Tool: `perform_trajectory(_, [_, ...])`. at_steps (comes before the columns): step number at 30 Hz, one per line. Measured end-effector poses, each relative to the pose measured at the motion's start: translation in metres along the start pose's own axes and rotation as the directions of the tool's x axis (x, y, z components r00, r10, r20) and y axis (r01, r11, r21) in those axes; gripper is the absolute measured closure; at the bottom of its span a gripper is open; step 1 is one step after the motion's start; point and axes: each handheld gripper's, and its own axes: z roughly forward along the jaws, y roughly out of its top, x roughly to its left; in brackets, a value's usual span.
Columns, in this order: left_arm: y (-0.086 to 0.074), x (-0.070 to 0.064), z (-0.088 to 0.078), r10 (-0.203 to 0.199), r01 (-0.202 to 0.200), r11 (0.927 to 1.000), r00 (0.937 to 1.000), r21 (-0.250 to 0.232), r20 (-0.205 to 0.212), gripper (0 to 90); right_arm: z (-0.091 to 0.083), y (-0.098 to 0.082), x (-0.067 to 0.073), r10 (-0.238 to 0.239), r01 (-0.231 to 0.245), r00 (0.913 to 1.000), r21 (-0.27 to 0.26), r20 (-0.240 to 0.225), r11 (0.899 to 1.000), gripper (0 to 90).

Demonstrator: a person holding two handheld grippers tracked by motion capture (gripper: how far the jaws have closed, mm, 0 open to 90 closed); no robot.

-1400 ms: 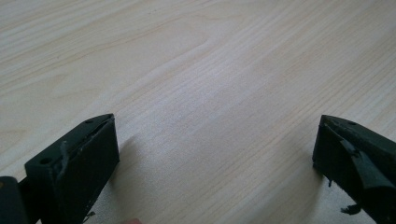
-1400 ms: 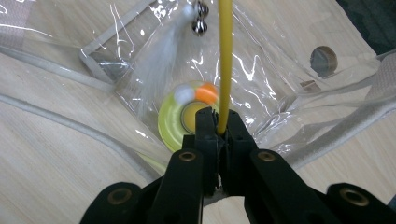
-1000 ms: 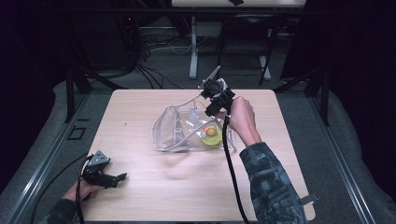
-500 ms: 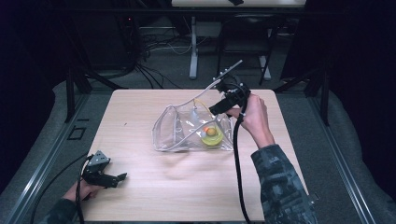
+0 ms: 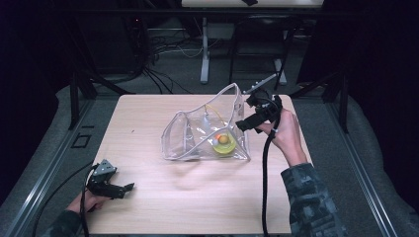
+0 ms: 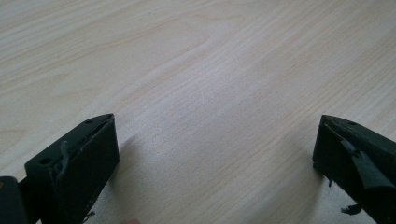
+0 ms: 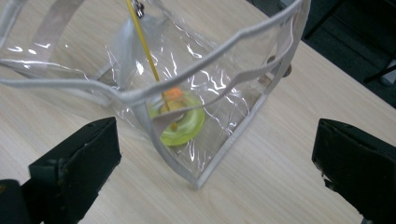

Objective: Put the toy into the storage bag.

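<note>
Beside the clear bag's point(image 5: 205, 136) right edge, right hand-held gripper point(image 5: 247, 123) just opened wide, empty, left hand-held gripper point(image 5: 126, 187) open near table's point(image 5: 197, 207) front-left edge

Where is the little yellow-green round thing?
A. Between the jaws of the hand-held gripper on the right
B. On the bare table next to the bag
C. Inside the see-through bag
C: the yellow-green round thing lies at the bottom of the clear bag, behind its plastic wall; the right hand-held gripper stands open outside the bag with nothing between its jaws.
</note>
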Motion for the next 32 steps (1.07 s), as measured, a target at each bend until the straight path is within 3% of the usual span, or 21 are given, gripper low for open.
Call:
perform_trajectory(14, [0.0, 0.0, 0.0, -0.001, 0.001, 1.0, 1.0, 0.0, 0.0, 0.2, 0.018, -0.051, -0.01, 0.061, -0.061, 0.9978, 0.021, -0.025, 0.998, 0.0])
perform_trajectory(25, [0.0, 0.0, 0.0, 0.001, -0.001, 1.0, 1.0, -0.001, 0.0, 0.2, 0.041, -0.1, -0.014, 0.132, -0.128, 0.9905, 0.094, -0.038, 0.987, 0.0])
perform_trajectory(28, [0.0, 0.0, 0.0, 0.002, -0.002, 1.0, 1.0, -0.001, -0.001, 0.2, 0.049, -0.109, -0.015, 0.161, -0.154, 0.9848, 0.103, -0.065, 0.983, 0.0])
perform_trajectory(32, [0.0, 0.0, 0.0, 0.002, -0.002, 1.0, 1.0, -0.002, 0.0, 0.2, 0.053, -0.114, -0.014, 0.145, -0.137, 0.988, 0.135, -0.053, 0.981, 0.0])
